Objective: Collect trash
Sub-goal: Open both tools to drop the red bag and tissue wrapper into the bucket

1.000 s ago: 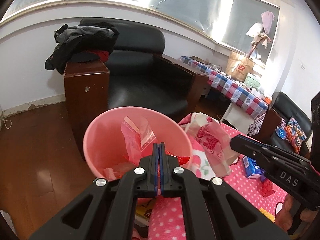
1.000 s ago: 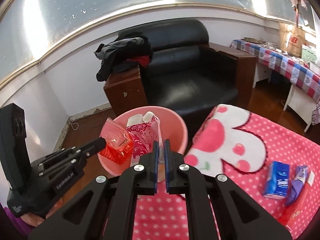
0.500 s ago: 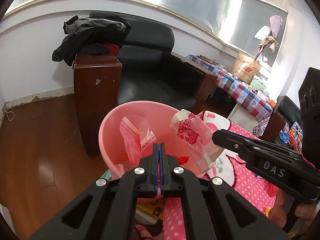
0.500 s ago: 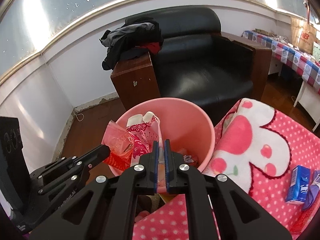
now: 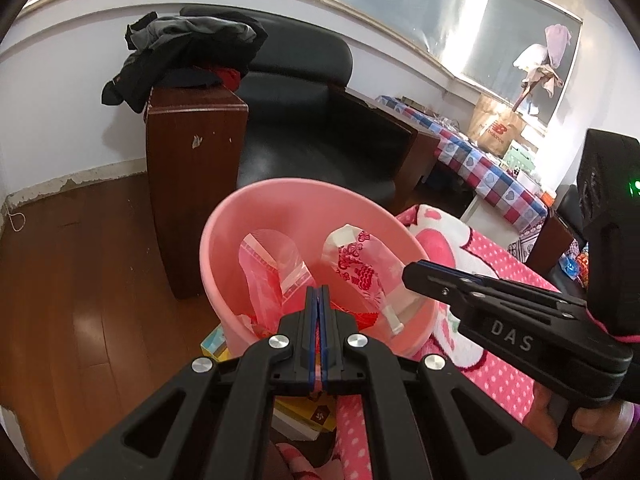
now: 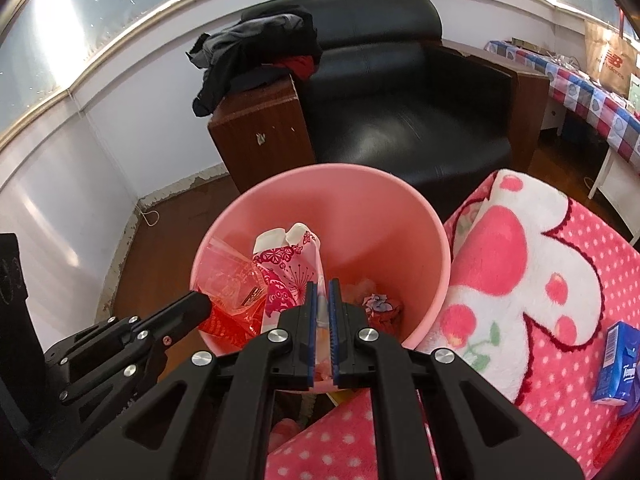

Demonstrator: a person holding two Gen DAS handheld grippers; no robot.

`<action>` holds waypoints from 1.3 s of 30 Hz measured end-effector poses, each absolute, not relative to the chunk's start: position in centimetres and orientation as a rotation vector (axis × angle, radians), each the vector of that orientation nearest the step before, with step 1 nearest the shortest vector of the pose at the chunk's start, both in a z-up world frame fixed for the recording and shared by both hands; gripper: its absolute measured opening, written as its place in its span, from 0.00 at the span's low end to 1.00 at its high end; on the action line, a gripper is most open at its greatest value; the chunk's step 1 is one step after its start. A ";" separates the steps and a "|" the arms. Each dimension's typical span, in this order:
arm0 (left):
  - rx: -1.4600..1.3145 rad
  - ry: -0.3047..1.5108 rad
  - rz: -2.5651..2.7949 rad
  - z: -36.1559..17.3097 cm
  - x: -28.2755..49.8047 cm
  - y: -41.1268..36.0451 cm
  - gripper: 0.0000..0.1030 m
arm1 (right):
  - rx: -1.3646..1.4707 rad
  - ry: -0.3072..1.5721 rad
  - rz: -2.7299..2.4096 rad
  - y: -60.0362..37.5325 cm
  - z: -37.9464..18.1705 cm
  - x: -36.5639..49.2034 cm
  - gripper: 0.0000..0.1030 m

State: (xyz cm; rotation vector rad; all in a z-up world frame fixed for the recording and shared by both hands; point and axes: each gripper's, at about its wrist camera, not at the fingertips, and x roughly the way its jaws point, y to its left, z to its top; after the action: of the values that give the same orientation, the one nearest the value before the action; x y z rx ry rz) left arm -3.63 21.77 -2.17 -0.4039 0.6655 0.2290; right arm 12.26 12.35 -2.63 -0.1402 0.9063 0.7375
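Already we hold both wrappers over the pink bin (image 6: 400, 216), mid-frame: left gripper (image 5: 318, 300) clamped on the red bag (image 5: 272, 264), right gripper (image 6: 323, 292) on the patterned wrapper (image 6: 288, 268). Neither is dropped yet; the blue tissue pack (image 6: 618, 364), lower right, remains.

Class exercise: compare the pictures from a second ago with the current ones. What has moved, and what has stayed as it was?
Both grippers have carried their trash forward and down over the pink bin. The left gripper stays shut on the clear red bag; the right gripper stays shut on the floral wrapper. Both pieces now hang inside the rim. Nothing was released. Bin, armchair and blanket are unchanged.
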 end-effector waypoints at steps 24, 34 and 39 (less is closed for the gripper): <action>-0.427 0.709 0.266 -3.0 -3.5 21.8 0.24 | -0.152 0.918 0.704 12.5 -3.3 12.7 0.06; -0.408 0.659 0.264 -1.1 -4.2 20.7 0.34 | -0.129 0.906 0.702 10.4 -2.4 12.2 0.06; -0.392 0.652 0.261 -0.3 -4.3 19.8 0.34 | -0.104 0.897 0.694 8.4 -1.6 11.8 0.06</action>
State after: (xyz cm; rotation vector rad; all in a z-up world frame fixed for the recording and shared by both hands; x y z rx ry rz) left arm -4.26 19.80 -0.26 -0.3918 0.6523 0.2606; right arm 11.77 8.42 -1.59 -0.1036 0.8970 0.6937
